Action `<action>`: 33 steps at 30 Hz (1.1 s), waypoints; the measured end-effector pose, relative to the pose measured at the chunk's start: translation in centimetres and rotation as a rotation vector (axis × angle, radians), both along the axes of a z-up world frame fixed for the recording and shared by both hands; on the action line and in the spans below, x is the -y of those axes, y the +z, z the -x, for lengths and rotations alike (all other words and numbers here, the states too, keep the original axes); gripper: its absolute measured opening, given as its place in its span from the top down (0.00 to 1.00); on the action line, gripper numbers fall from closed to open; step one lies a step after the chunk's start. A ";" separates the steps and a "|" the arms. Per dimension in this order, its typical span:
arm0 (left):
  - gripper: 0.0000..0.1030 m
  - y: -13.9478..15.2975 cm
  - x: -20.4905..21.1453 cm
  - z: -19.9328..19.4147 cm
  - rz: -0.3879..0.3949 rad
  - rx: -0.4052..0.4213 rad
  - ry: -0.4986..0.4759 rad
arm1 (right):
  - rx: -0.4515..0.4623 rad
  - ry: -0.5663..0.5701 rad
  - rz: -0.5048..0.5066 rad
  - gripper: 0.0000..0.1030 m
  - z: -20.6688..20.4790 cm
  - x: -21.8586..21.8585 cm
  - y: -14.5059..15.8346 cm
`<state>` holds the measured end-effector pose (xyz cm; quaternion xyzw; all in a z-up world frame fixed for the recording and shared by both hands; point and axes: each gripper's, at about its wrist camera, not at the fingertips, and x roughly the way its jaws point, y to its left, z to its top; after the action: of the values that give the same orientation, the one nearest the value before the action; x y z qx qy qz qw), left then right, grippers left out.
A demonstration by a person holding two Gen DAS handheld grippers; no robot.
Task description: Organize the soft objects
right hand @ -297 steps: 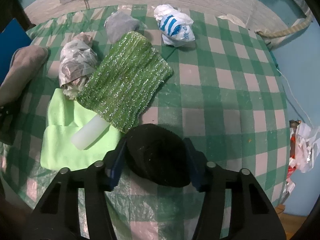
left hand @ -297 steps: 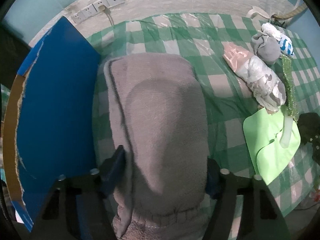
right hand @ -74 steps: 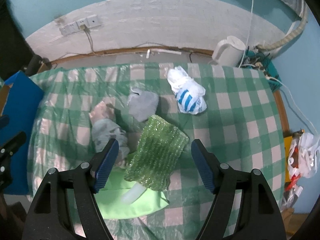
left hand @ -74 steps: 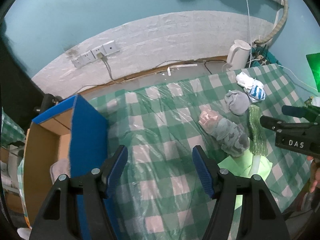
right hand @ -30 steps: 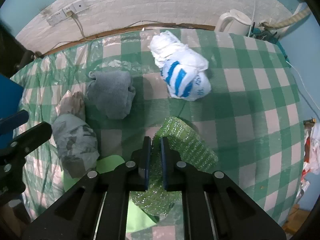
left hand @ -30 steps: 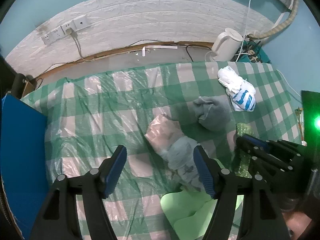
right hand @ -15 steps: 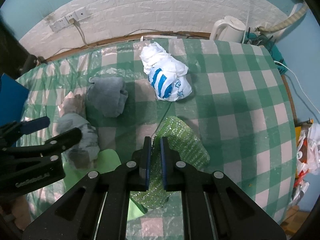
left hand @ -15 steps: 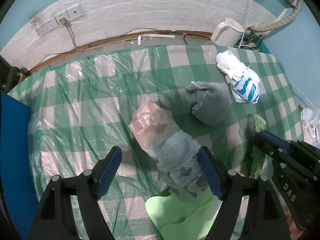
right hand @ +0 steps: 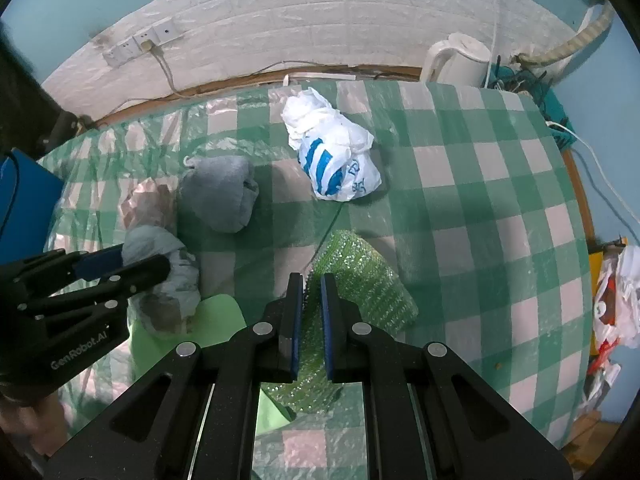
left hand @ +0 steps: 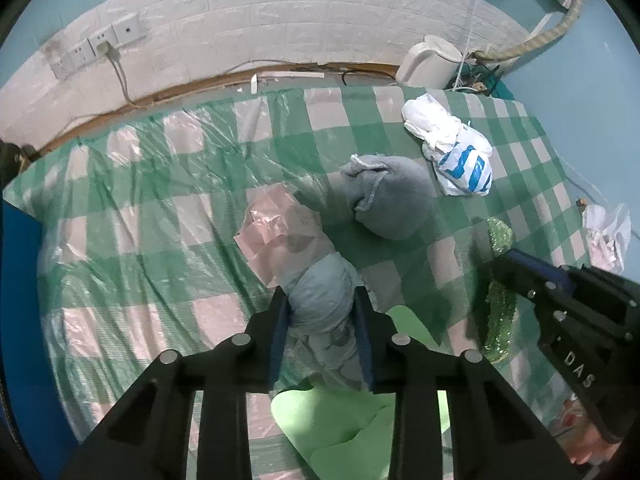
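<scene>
Grey-patterned cloth bundle [left hand: 324, 312] lies on the desk [left hand: 160, 216] w/ a pink plastic bag [left hand: 276, 236] touching its far end; the left gripper [left hand: 322, 320] has its jaws pressed against both sides of the bundle, so holding it, bundle not yet lifted as far as can be told. Just beside it to the right, the sparkly green knit piece [right hand: 360, 276] is pinched betw. the narrow jaws of the right gripper [right hand: 307, 312]; its lower end overlaps a light green cloth [right hand: 216, 320] that also runs under the bundle's near end. Farther back: a grey rolled sock-like item [right hand: 224, 196] near the pink bag, and a white plastic bag w/ blue stripes [right hand: 336, 160], apart from the rest. A blue box [right hand: 24, 200] stands at the desk's left edge; contents not visible. Progress, judging by this: mid-task. Two items are gripped at once, and at least four (pink bag, grey roll, striped bag, green cloth) are left loose on the checked cover. Writing: "GenRobot.AI" on the left gripper body in the right wrist view, "DAS" on the right gripper in the left wrist view; blue print on the striped bag too small to read. White kettle [left hand: 430, 60] and wall sockets [left hand: 96, 48] sit behind the desk.
</scene>
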<state>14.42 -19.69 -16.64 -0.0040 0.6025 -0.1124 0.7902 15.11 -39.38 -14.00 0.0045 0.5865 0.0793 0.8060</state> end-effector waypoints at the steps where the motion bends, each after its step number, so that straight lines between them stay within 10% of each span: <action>1: 0.71 0.1 0.0 0.1 -0.008 0.006 -0.004 | 0.003 0.001 -0.001 0.92 0.0 0.0 0.1; 15: 0.72 2.7 -2.4 1.1 -0.043 0.079 0.001 | -0.018 -0.010 -0.025 0.91 0.1 -0.7 1.1; 18: 0.72 3.2 -2.9 1.3 -0.054 0.092 0.005 | -0.044 -0.055 -0.006 0.38 0.0 -0.3 -0.2; 33: 0.72 2.9 -5.3 1.5 -0.105 0.093 0.022 | -0.135 -0.164 0.051 0.37 -1.2 0.1 -3.8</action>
<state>12.89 -14.36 -13.78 0.0359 0.5700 -0.0723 0.8177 16.31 -39.52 -17.80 0.0373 0.6391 -0.0023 0.7682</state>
